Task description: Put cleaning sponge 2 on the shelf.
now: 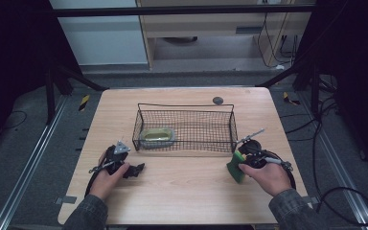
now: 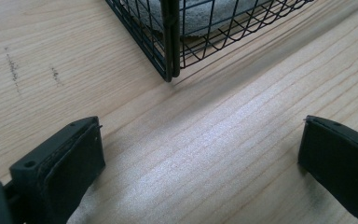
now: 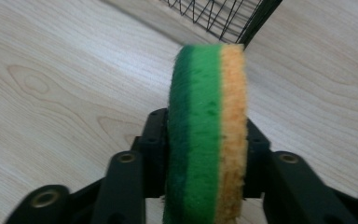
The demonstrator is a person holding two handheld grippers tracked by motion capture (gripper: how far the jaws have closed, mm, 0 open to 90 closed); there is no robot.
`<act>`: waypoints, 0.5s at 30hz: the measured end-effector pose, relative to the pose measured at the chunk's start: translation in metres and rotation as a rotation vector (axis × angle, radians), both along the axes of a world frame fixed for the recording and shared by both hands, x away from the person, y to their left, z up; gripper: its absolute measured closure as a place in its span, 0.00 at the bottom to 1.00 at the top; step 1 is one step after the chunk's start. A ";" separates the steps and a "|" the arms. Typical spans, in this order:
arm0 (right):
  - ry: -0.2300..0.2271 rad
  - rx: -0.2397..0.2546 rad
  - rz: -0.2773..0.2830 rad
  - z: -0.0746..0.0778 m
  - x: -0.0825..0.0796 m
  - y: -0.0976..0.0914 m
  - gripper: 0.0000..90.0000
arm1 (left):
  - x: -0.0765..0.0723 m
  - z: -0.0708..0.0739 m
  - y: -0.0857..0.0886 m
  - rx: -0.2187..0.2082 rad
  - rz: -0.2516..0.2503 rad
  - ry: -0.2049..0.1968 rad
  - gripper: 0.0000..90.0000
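A black wire basket (image 1: 184, 107) stands mid-table with a pale green sponge-like pad (image 1: 156, 137) in its front-left corner. My right gripper (image 1: 239, 166) is shut on a green and yellow sponge (image 1: 236, 166) held on edge, just off the basket's front-right corner. In the right gripper view the sponge (image 3: 207, 140) stands upright between the jaws, with the basket corner (image 3: 256, 18) beyond it. My left gripper (image 1: 136, 169) hovers open over bare wood in front of the basket's left end. Its fingers (image 2: 70, 163) stand wide apart with nothing between them, the basket corner (image 2: 170, 42) ahead.
A small dark round disc (image 1: 217, 100) lies on the table behind the basket. The wooden table (image 1: 182, 191) ends close to the person's sleeves. Cables (image 1: 345, 191) trail off the right side onto the floor.
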State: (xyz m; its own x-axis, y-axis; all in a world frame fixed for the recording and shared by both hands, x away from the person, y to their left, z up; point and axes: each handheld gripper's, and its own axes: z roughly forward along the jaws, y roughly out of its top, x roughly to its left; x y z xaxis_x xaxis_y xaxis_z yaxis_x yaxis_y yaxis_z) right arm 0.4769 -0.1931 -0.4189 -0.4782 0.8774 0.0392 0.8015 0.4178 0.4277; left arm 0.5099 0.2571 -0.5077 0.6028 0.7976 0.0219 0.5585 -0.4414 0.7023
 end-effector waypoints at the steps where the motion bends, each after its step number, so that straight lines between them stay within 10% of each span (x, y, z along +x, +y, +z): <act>1: -0.006 0.008 -0.005 0.002 0.000 -0.001 0.71 | 0.000 0.000 0.000 0.000 -0.001 0.000 0.00; 15: -0.126 0.046 -0.036 0.037 0.003 -0.033 0.71 | 0.000 -0.001 0.001 -0.005 -0.004 -0.007 0.00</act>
